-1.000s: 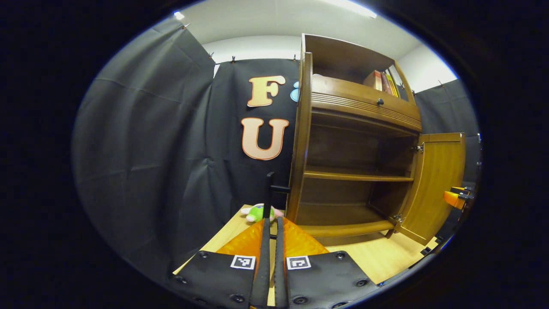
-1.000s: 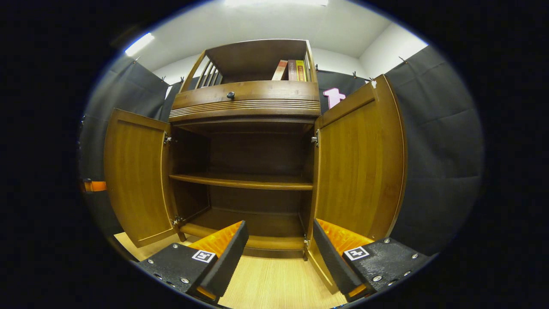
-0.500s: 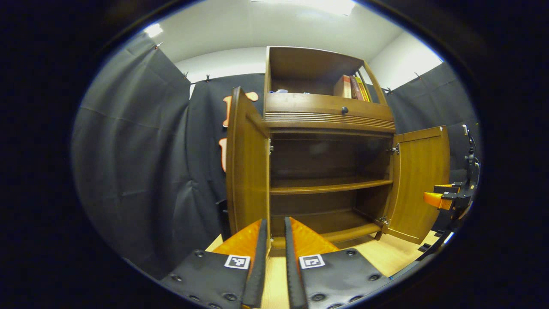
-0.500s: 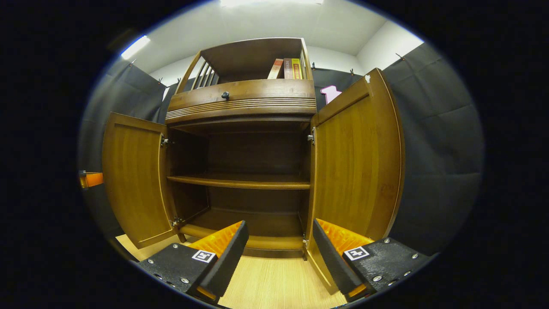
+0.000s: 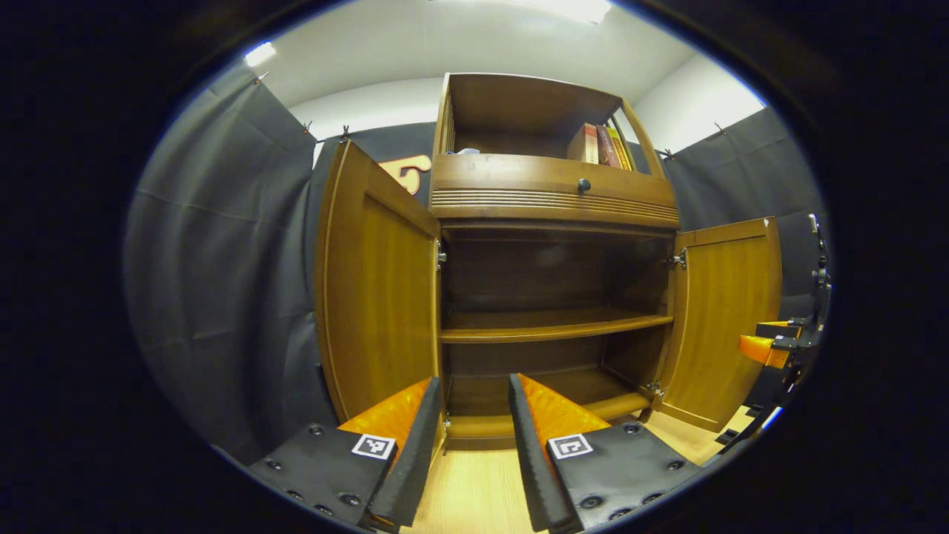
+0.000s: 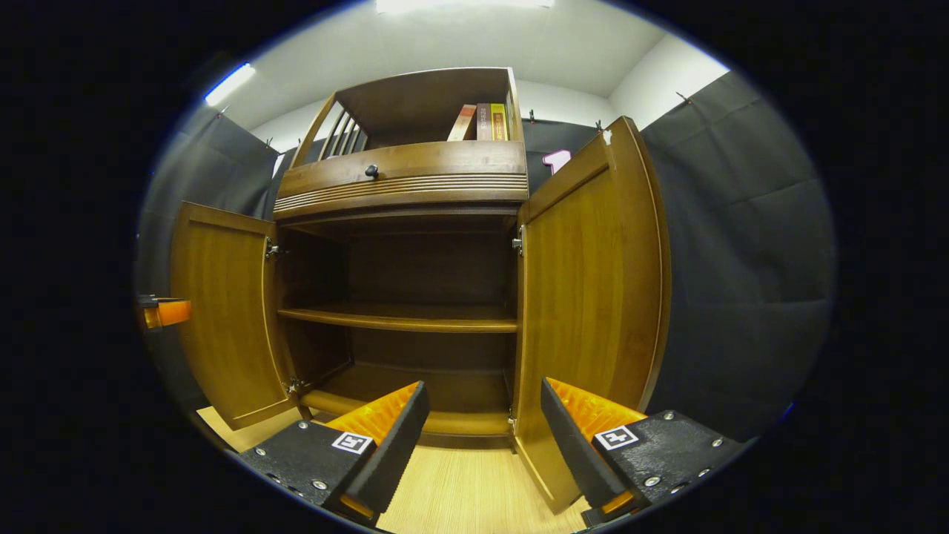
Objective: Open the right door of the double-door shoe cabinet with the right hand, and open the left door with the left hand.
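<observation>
In the left gripper view, my left gripper at the bottom centre has its jaws parted and holds nothing; the shoe cabinet fills the middle, its left door swung open at centre left. In the right gripper view, my right gripper gapes wide and empty at the bottom, with the right door open right of centre.

A pale wooden worktop carries the shoe cabinet, which stands directly on it with both doors swung open.
</observation>
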